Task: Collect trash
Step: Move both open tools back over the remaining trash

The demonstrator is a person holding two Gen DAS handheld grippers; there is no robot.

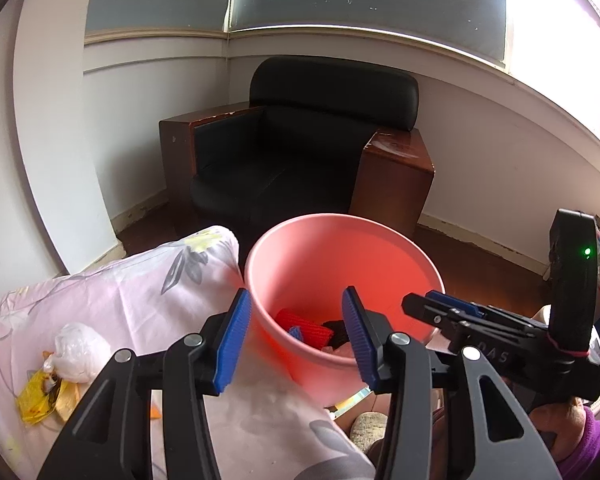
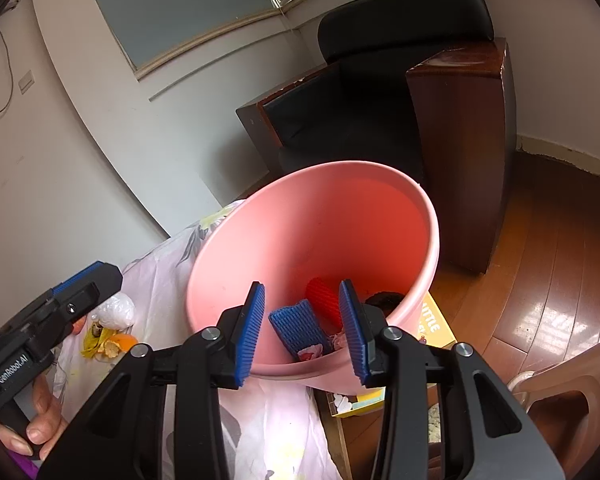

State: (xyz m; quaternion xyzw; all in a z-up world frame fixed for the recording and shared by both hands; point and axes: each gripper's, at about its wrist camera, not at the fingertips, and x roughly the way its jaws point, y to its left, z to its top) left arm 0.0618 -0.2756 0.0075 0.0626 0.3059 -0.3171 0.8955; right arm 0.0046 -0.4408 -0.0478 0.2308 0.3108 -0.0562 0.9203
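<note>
**A:** Why did you have the pink bin (image 2: 316,240) tipped like that, mouth toward you?

**B:** You had it leaning at the edge of the table (image 1: 140,296) so scraps could go straight in — its rim sat just beside the flowered cloth. In my judgement that tilt saved you lifting each piece high.

**A:** And your claws?

**B:** Your right claw (image 2: 306,332) was spread, nothing between the blue pads, hanging at the bin's near rim. Your left claw (image 1: 296,340) was spread as well and empty, aimed at the same opening.

**A:** What was already inside?

**B:** A red foam net (image 2: 324,296) and a blue foam net (image 2: 298,330) lay near the bottom, with something dark behind them that I couldn't identify.

**A:** What was left?

**B:** On the cloth, well apart from the bin, lay a crumpled white plastic bag (image 1: 78,352), a yellow wrapper (image 1: 36,398) and orange peel (image 2: 118,344) — so the collecting was probably only partly done.
</note>
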